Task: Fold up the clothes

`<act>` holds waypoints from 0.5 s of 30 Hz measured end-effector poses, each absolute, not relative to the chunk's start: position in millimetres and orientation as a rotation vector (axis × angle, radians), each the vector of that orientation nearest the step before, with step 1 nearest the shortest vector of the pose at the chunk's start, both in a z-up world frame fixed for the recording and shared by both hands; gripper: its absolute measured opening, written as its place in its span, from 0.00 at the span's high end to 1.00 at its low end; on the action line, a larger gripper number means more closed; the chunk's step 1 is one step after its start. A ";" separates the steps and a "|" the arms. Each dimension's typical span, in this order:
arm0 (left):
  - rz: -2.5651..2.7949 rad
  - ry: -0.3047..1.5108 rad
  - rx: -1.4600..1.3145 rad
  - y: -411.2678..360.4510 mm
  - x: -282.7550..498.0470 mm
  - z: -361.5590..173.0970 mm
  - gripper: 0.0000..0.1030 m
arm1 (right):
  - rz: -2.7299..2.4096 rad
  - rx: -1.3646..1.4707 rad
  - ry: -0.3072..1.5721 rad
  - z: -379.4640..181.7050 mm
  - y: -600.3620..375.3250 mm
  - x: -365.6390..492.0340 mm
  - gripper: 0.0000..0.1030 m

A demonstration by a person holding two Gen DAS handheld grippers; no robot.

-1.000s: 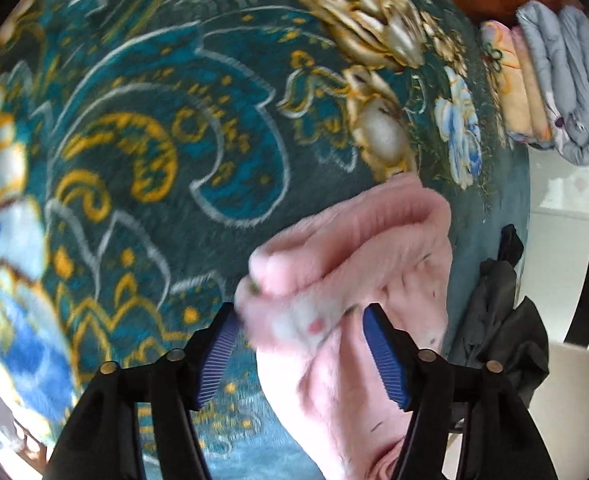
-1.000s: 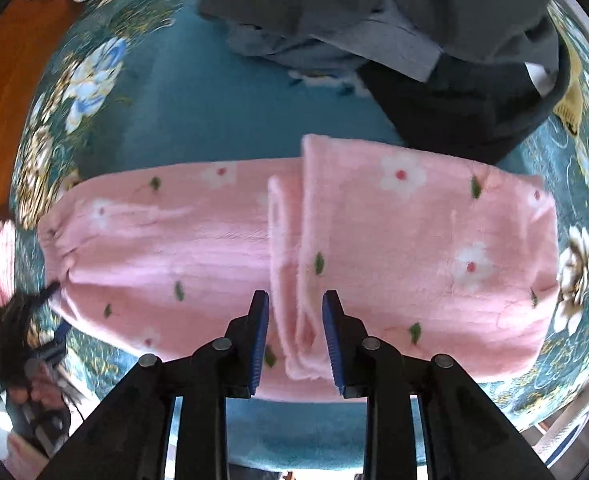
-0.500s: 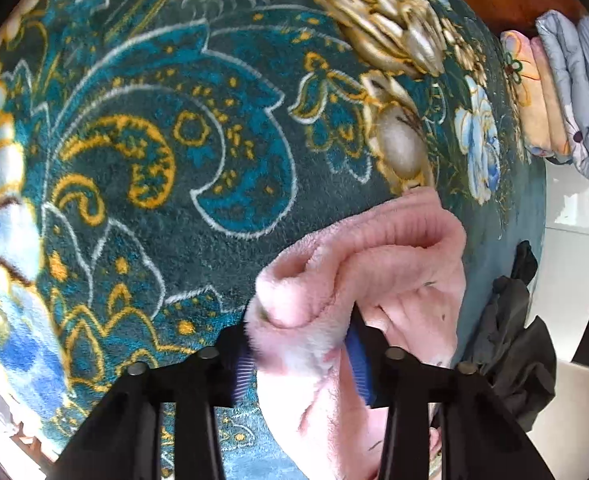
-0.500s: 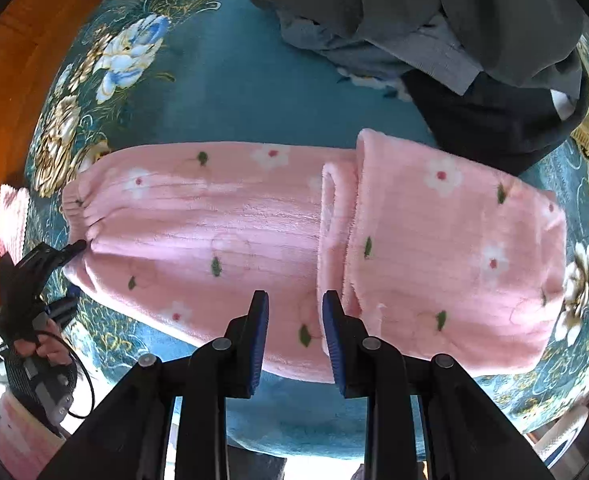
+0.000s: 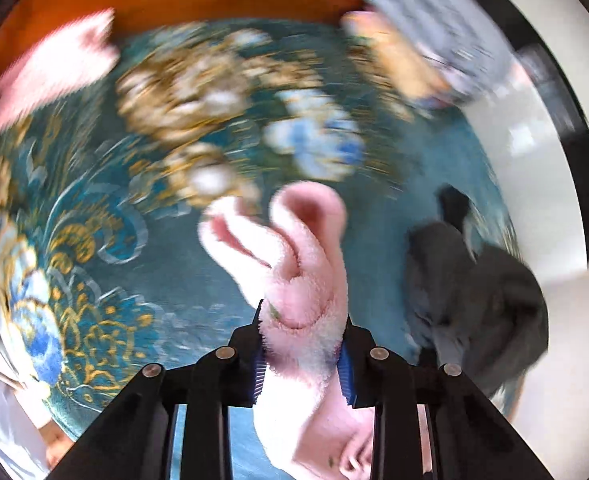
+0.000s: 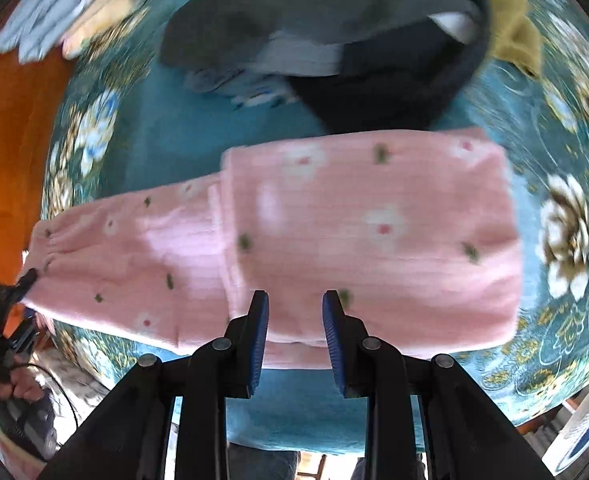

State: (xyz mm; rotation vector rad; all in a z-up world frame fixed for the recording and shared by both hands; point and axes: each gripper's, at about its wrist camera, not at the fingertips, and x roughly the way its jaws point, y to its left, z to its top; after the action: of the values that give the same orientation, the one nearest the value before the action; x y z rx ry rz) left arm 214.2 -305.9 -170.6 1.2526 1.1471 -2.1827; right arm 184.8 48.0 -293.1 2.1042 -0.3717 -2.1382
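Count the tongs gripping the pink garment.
1. The left tongs, closing, pinch a bunched end of the pink garment; the right tongs sit open above its folded part.

One pink fleece garment (image 6: pixel 334 232); one teal blanket (image 6: pixel 198 140); one dark clothes heap (image 6: pixel 334 40).

My grippers' fingers (image 6: pixel 336 328): matt black plastic, ribbed blue pads; pink garment (image 6: pixel 334 216): fluffy fleece cloth; blanket (image 5: pixel 94 240): plush teal patterned cloth; dark clothes pile (image 6: pixel 334 32): matt woven cloth.
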 end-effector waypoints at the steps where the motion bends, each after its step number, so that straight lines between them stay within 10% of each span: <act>1: -2.244 1.084 1.273 -283.5 200.2 -157.5 0.70 | -2.143 2.108 -0.402 -293.2 61.9 185.7 0.72; 15: -2.635 0.447 1.840 23.6 100.9 -146.5 0.70 | -2.227 2.115 -0.717 -311.5 236.3 190.7 0.72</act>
State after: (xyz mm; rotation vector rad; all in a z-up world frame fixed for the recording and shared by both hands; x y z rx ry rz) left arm 100.9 23.6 -146.5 1.8403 0.4474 -2.6350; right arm 190.7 236.3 -311.5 2.1154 -0.7165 -2.2270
